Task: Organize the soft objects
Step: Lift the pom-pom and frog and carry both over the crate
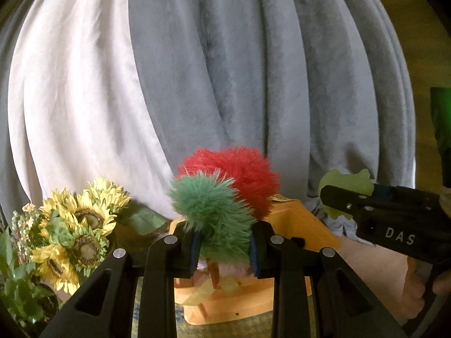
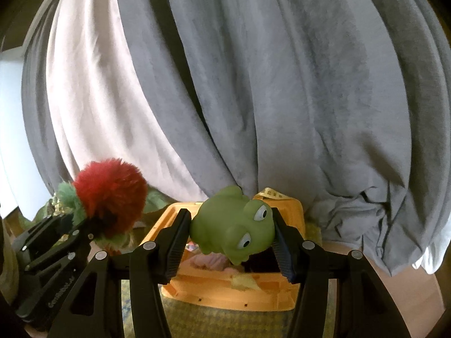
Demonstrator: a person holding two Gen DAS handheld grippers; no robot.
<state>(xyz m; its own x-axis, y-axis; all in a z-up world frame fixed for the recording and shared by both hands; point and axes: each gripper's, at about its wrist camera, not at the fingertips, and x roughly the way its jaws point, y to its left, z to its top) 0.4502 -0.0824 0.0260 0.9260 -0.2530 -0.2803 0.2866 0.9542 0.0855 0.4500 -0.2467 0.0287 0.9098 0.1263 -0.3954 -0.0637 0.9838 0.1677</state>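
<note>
Black tongs of the left gripper [image 1: 224, 249] pinch a light, squashy red-and-green pompom [image 1: 222, 194] by its fluff, while the right gripper [image 2: 232, 238] clamps a soft frog toy [image 2: 234, 222] across its flanks, both above the orange bin [image 2: 293, 295].

A fluffy green-and-red pom-pom toy [image 1: 222, 197] is held between the pads of the left gripper [image 1: 224, 249], above an open orange plastic bin [image 1: 296, 219]. To its right, a green rubber frog [image 2: 234, 225] is clamped in the right gripper [image 2: 231, 242] over the same bin. A bunch of artificial sunflowers [image 1: 76, 225] is placed left of the bin, and grey draped curtains [image 1: 253, 70] hang behind everything.
</note>
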